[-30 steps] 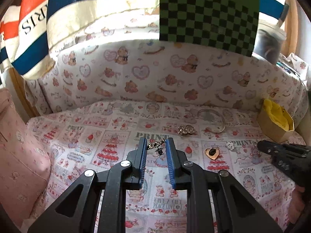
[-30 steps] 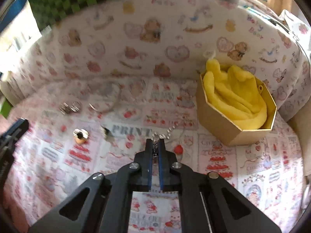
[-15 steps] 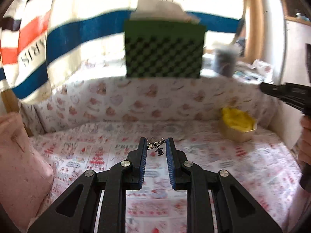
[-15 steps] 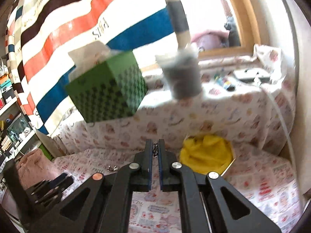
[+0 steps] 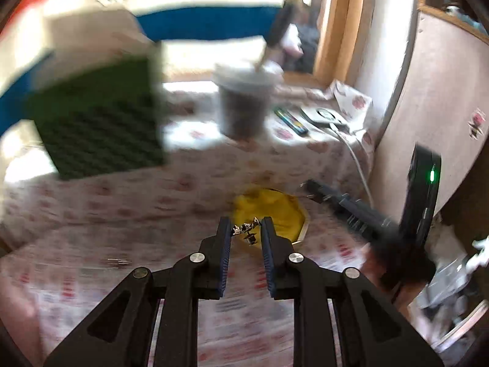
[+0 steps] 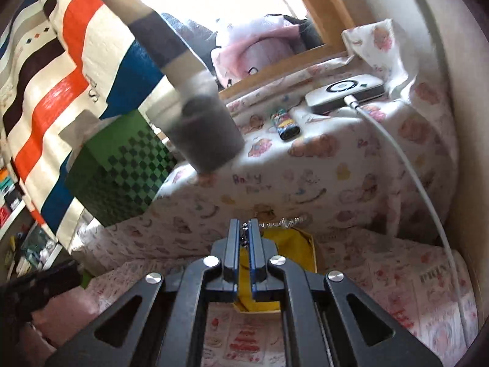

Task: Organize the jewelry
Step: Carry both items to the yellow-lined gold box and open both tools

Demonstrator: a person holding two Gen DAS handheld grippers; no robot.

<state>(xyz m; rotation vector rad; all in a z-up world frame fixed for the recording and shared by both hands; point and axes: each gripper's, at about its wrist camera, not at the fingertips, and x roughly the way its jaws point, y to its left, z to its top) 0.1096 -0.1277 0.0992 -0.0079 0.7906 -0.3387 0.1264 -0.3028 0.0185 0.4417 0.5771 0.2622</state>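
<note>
Both are carrying jewelry toward the yellow-lined box (image 5: 269,214): the left hand-held gripper (image 5: 246,232) clamped on a small charm piece (image 5: 244,229), the right hand-held gripper (image 6: 243,229) pinching a chain (image 6: 282,222); next, releasing them over it.

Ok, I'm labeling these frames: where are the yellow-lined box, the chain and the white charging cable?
yellow-lined box (image 5: 275,211), left wrist view, on its yellow cloth.
chain (image 6: 285,222), right wrist view, on the dangling links.
white charging cable (image 6: 406,165), right wrist view, mid-length.
</note>
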